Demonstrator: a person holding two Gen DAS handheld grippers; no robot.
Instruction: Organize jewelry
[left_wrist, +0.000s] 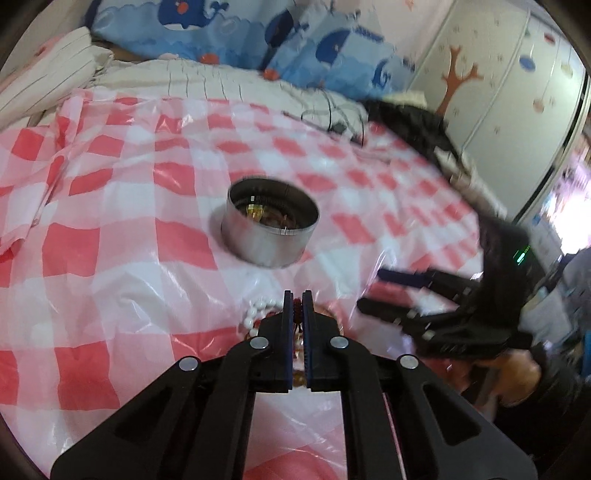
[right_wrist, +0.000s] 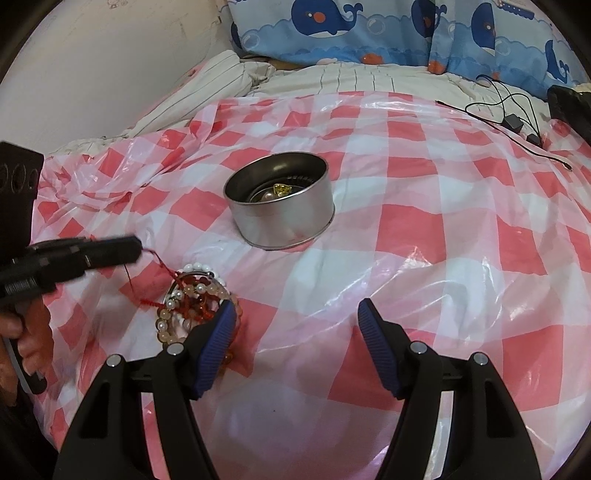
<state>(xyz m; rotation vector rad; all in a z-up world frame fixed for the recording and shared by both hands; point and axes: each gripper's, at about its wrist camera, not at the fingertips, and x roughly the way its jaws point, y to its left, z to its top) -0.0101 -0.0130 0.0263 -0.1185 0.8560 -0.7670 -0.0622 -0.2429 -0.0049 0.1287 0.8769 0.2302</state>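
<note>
Where the left wrist view begins, at bottom centre, the left gripper (left_wrist: 297, 295) has its jaws pinched together on a red cord (left_wrist: 296, 308), the blue pads almost meeting with the twisted thread caught between them. Just beyond and under the tips lies a heap of bracelets (left_wrist: 255, 314), white beads showing at left, on the red-and-white checked plastic sheet (left_wrist: 110, 206) spread over a bed. Same heap in the right wrist view, lower left: pearl, amber and red strands (right_wrist: 192, 295) tangled together, the red cord (right_wrist: 162, 264) running up and left from it to the closed tips of the left gripper (right_wrist: 135, 249), which enters from the left edge with a hand (right_wrist: 26, 332) on its grip. Right gripper (right_wrist: 297, 310) at bottom centre of its own view, jaws standing wide apart, nothing between them; its left finger overlaps the near edge of the heap, contact unclear. Seen blurred at right in the left wrist view, right gripper (left_wrist: 369, 291) likewise spread. Farther up, mid-frame, a round metal tin (right_wrist: 280, 218), open-topped, with a yellow stone and dark beads inside. Beyond, striped bedding (right_wrist: 351, 77), black cables (right_wrist: 509, 110) at upper right, whale-print pillows (right_wrist: 332, 33) along the top.
</note>
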